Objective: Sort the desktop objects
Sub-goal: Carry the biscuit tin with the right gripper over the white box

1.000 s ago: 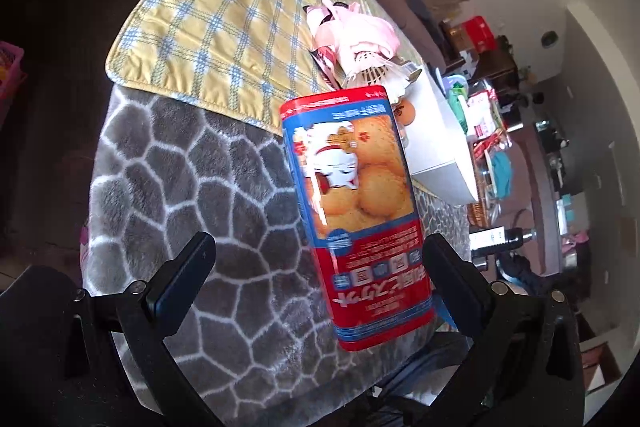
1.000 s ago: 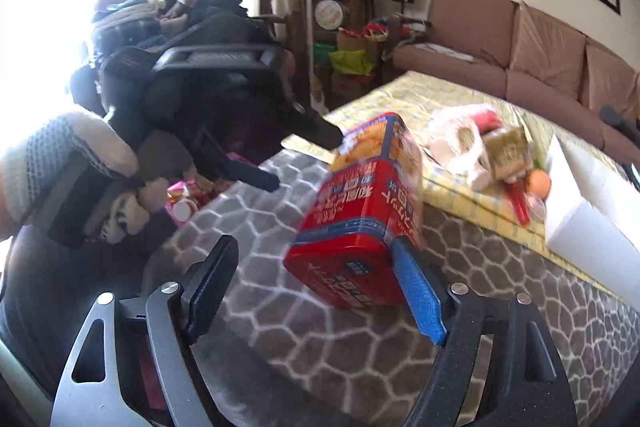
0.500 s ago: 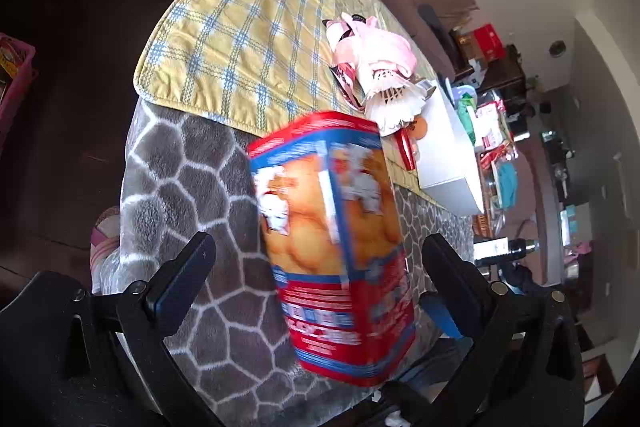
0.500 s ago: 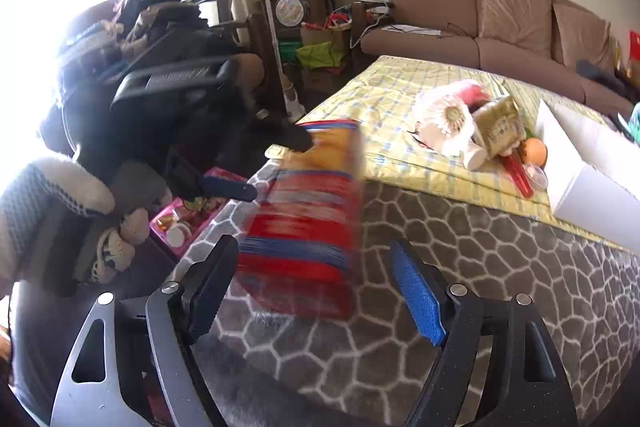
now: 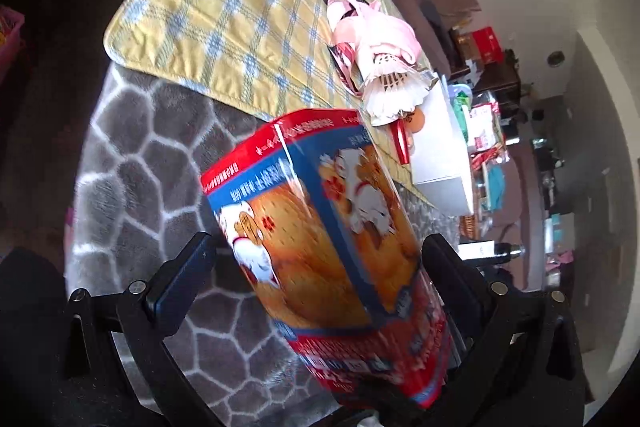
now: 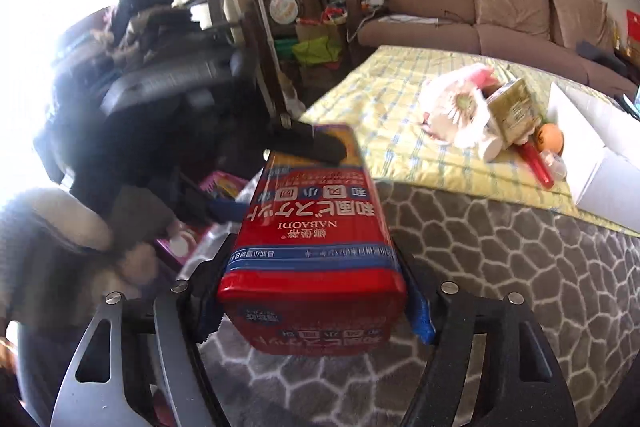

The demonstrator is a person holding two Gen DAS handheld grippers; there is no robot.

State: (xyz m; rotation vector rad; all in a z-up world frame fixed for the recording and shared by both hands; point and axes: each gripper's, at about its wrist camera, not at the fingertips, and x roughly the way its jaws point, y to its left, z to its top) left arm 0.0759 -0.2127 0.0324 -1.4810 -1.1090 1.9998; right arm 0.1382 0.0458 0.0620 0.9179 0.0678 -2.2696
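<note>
The red and blue biscuit box (image 6: 310,251) now sits squarely between the fingers of the right gripper (image 6: 312,297), both pads pressed against its sides; a second ago only the right-hand blue pad touched it and the fingers stood wide apart, and half a second ago the box was a blur between them. The box has turned: its red end now faces the right camera. In the left wrist view the box (image 5: 332,251) looms larger and lower, showing two faces and a corner. The left gripper (image 5: 320,279) now reaches the box, one finger lying over its top edge.
</note>
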